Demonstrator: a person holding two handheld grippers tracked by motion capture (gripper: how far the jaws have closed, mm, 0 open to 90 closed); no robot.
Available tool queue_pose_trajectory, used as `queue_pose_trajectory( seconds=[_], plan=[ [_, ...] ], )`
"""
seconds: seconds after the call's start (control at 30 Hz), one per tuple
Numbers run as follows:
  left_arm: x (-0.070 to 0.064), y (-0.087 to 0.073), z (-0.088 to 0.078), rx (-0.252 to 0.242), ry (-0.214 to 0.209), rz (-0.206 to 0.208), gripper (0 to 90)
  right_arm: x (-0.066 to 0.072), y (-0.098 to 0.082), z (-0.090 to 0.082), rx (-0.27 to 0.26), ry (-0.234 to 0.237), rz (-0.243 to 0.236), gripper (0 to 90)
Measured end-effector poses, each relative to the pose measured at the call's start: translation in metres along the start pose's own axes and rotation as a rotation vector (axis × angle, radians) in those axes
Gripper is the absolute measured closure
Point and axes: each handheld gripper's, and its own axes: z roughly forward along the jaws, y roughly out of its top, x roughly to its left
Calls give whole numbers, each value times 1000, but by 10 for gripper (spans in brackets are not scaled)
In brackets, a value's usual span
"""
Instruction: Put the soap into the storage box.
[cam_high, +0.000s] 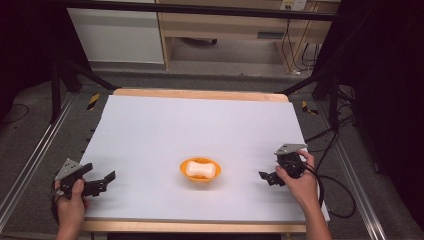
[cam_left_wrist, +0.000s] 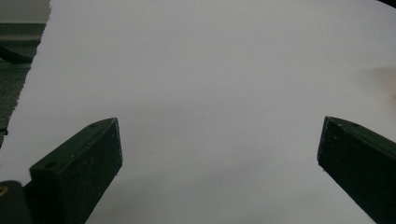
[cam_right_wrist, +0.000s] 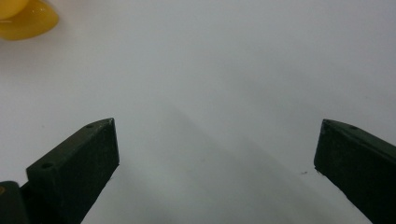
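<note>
Orange bowl (cam_high: 200, 169) stands on the white table sheet (cam_high: 200, 125), nearer the person's edge than the far edge and roughly midway across; it serves as the reference point for what follows. Inside the bowl lies a pale, bone-shaped piece (cam_high: 202, 170), resting within the rim, lengthwise across it.

Left gripper (cam_high: 100, 184) is held well apart from the bowl on its left side, at the sheet's left margin and slightly nearer the person than the bowl; its jaws are spread wide with nothing between them (the left gripper view shows bare sheet (cam_left_wrist: 210, 93) in the gap).

Right gripper (cam_high: 266, 177) is held to the bowl's right, clear of it, at about the same depth as the bowl; jaws likewise spread wide and empty; the right gripper view shows the bowl (cam_right_wrist: 25, 23) at its upper left corner, away from both jaws.

Neither gripper touches bowl or contents.
</note>
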Motion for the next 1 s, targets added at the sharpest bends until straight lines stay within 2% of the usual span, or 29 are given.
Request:
queue_pose_trajectory(
  seconds=[0.57, 1.0],
  plan=[
    [0, 0, 0, 1, 3, 5, 0, -14, -49, -18, -58, -26, 80, 6],
    [0, 0, 0, -2, 7, 8, 0, -22, -81, -31, -129, -39, 138, 6]
  ],
)
